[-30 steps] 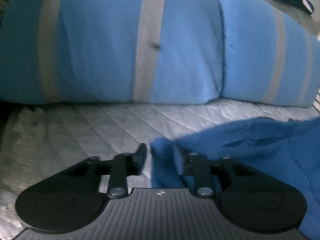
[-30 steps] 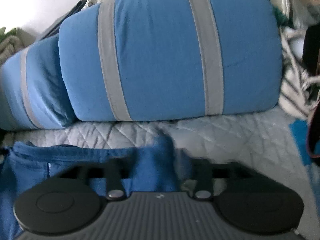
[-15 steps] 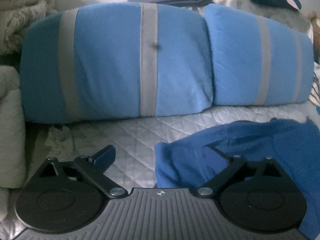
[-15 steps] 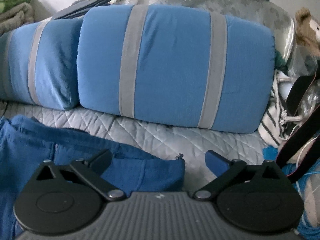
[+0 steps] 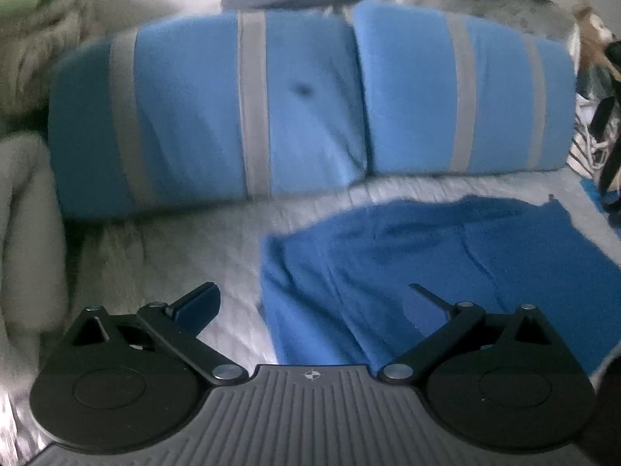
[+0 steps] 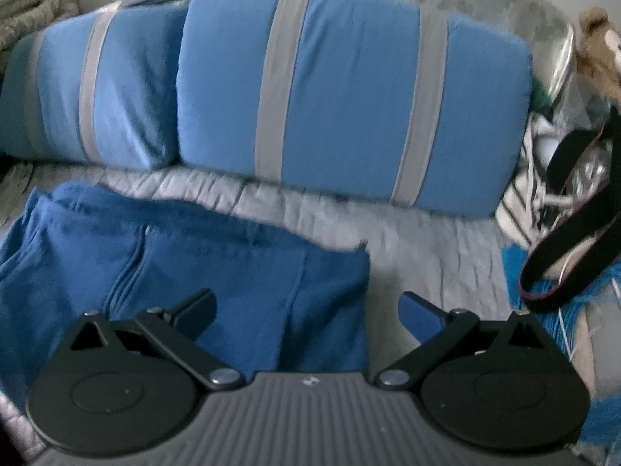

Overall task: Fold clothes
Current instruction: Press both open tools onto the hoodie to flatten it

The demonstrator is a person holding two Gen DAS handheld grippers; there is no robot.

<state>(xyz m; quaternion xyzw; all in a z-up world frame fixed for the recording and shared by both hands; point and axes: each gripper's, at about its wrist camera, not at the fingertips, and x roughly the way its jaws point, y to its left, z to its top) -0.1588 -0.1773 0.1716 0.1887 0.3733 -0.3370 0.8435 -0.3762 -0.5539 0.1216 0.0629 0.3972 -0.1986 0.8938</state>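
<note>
A blue garment (image 5: 446, 272) lies spread on the quilted grey bedcover (image 5: 202, 248). In the left wrist view my left gripper (image 5: 312, 297) hangs above the garment's left edge. Its jaws are opening and stand wide, with nothing gripped; the cloth lies below them, apart from the pads. In the right wrist view the same garment (image 6: 174, 272) fills the lower left, with its right corner under my right gripper (image 6: 306, 305). That gripper is open wide and holds nothing.
Two blue pillows with grey stripes (image 5: 240, 116) (image 6: 349, 89) stand along the back of the bed. A beige blanket (image 5: 23, 233) lies at the left. A black strap (image 6: 562, 233), striped cloth (image 6: 524, 194) and a stuffed toy (image 6: 597, 50) crowd the right side.
Both grippers let go of the garment's edge and opened wide. Both drew back and upward, so the pillows look farther away. The garment now lies flat on the bedcover.
</note>
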